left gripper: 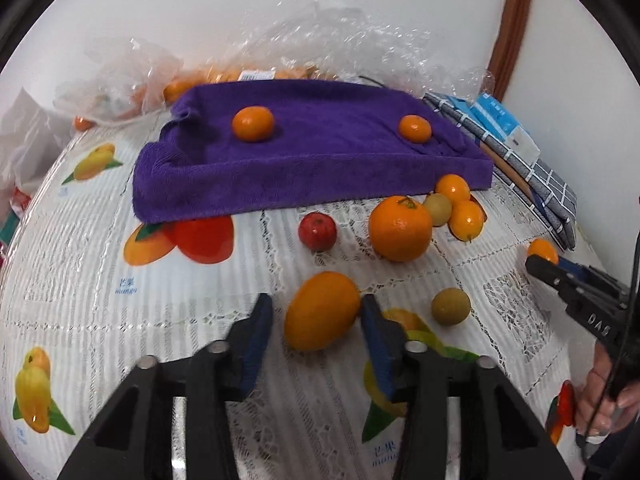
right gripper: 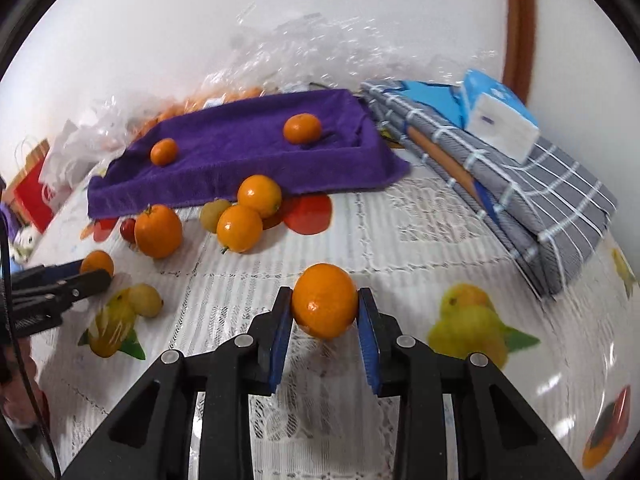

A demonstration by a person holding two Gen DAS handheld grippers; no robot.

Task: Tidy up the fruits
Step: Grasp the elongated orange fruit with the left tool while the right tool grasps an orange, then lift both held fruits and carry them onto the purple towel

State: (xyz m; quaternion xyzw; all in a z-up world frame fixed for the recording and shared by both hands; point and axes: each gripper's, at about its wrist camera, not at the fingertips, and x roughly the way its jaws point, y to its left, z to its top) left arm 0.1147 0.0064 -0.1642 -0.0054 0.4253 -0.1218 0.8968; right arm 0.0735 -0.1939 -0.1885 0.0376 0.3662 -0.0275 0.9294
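Note:
In the left wrist view my left gripper [left gripper: 316, 312] is open around an oval orange fruit [left gripper: 322, 311] on the table; its right pad touches the fruit and a gap shows at the left pad. In the right wrist view my right gripper [right gripper: 324, 304] is shut on a small orange [right gripper: 324, 300], held just above the table. A purple towel [left gripper: 304, 152] holds two small oranges [left gripper: 253, 123], [left gripper: 415, 129]. A large orange [left gripper: 400, 227], a red fruit [left gripper: 317, 231], two small oranges [left gripper: 466, 218] and two green-brown fruits [left gripper: 450, 306] lie in front of it.
Clear plastic bags [left gripper: 328, 36] with more oranges lie behind the towel against the wall. Folded grey checked cloth [right gripper: 532, 184] with a blue-white box [right gripper: 500, 116] lies at the right. A red bag [right gripper: 34, 196] stands at the left. The tablecloth [left gripper: 80, 272] has printed fruit pictures.

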